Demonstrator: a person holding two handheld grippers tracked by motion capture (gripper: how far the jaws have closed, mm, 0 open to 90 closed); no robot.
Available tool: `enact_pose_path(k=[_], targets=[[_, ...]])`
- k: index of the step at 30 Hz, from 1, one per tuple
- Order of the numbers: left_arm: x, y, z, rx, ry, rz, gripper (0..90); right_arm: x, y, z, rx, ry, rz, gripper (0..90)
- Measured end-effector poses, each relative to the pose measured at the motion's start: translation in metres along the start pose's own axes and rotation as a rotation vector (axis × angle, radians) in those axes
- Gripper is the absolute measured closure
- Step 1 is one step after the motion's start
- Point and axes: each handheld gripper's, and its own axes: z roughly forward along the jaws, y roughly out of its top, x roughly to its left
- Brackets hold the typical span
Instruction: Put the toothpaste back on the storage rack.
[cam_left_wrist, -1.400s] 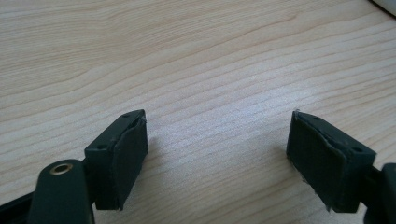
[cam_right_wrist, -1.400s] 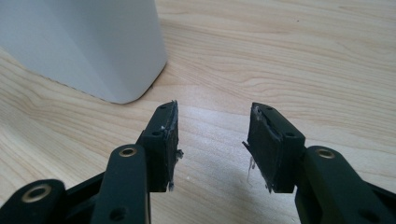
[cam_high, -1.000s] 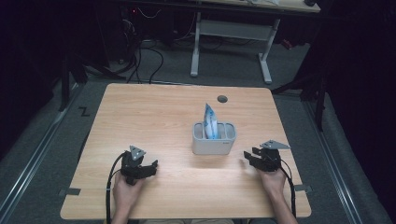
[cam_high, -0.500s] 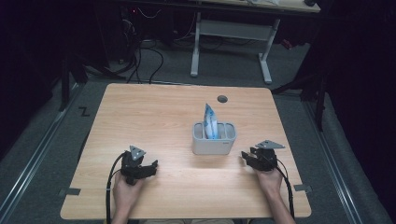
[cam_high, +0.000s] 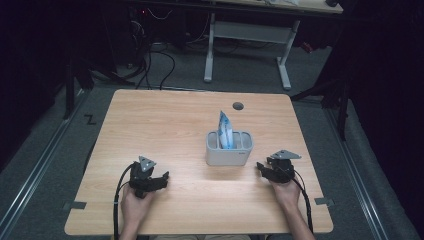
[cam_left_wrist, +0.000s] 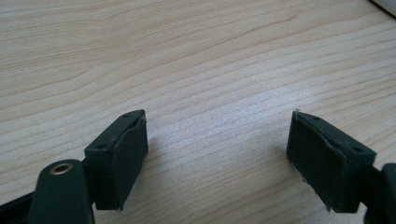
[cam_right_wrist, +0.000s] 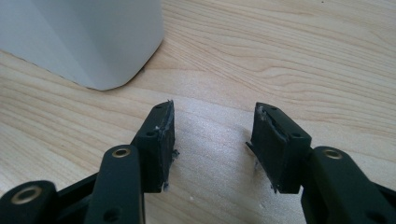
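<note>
Grey bin (cam_high: 229, 154) with a blue packet (cam_high: 224, 129) stood on the bench (cam_high: 165, 125); right gripper (cam_high: 261, 167) fingers, just opening wider, held nothing; left gripper (cam_high: 163, 179) fingers released.

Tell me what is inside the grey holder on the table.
A blue and white packet stands upright in the grey holder, in its left compartment, sticking out well above the rim. Its lower part is hidden by the walls, and the compartment bottoms cannot be seen.
</note>
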Motion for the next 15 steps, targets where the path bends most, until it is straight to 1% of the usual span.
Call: enact_pose_path(k=[4, 8, 9, 15], targets=[[0.0, -0.0001, 0.0, -0.001, 0.0, 0.0, 20.8, -0.0009, 0.0001, 0.0003, 0.0, 0.0, -0.004, 46.5], [-0.0001, -0.0002, -0.0001, -0.001, 0.0, 0.0, 20.8, -0.001, 0.0001, 0.0003, 0.004, -0.002, 0.007, 43.5], [-0.0001, -0.0002, 0.0, -0.001, -0.001, 0.0, 20.8, -0.0008, 0.0, 0.0003, 0.003, -0.005, -0.003, 43.1], [-0.0001, -0.0002, -0.0001, -0.001, 0.0, 0.0, 20.8, -0.0006, -0.0002, 0.0002, 0.005, -0.003, 0.001, 42.3]])
